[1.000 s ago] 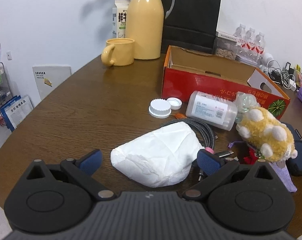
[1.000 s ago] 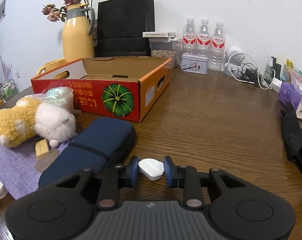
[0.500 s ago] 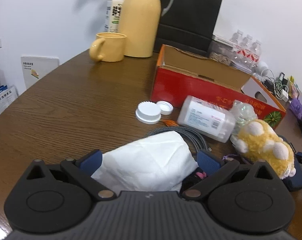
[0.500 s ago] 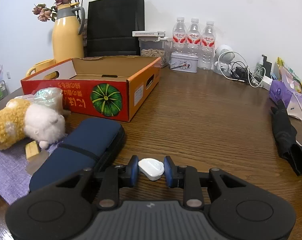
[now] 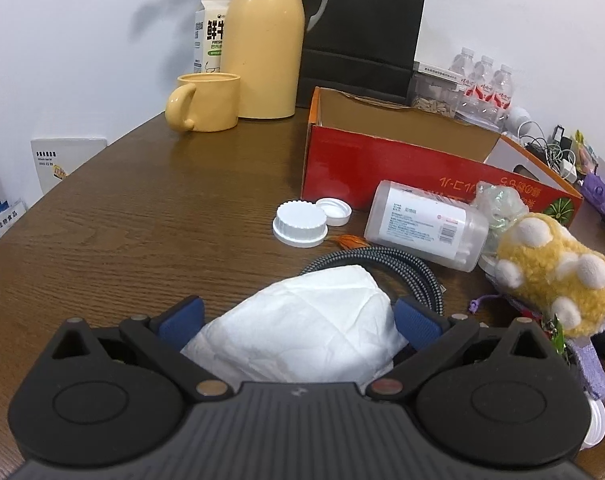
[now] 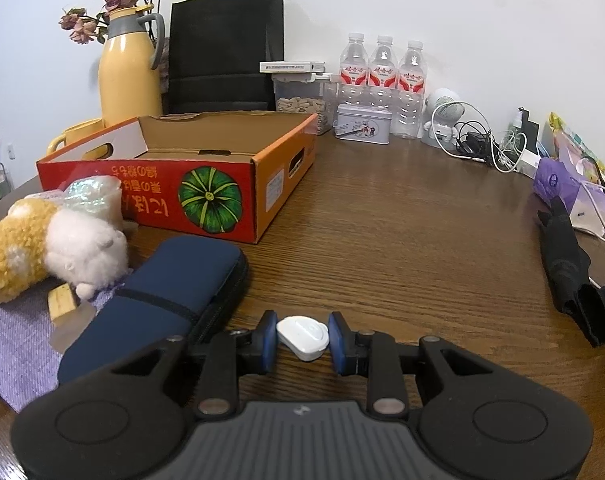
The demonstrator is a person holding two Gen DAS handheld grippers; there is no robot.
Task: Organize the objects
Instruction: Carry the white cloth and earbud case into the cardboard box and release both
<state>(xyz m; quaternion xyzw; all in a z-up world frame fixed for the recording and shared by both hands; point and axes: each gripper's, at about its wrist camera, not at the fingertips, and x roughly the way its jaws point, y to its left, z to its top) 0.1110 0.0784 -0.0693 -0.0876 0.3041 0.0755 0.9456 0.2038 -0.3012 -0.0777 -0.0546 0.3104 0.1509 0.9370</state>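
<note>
Yellow jug [image 5: 262, 40], mug [image 5: 206, 102], perhaps milk carton [image 5: 210, 36]

Table [image 6: 402, 240] open right of box [image 6: 222, 184]; left side – cluttered.

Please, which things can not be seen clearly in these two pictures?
- Left wrist view: the near part of the white tissue is hidden under the left hand-held gripper.
- Left wrist view: the cardboard box floor is hidden by its red wall.
- Right wrist view: the water bottles have labels too small to read.

Tissue's [image 5: 302, 328] near end behind tool [image 5: 298, 320]
</note>
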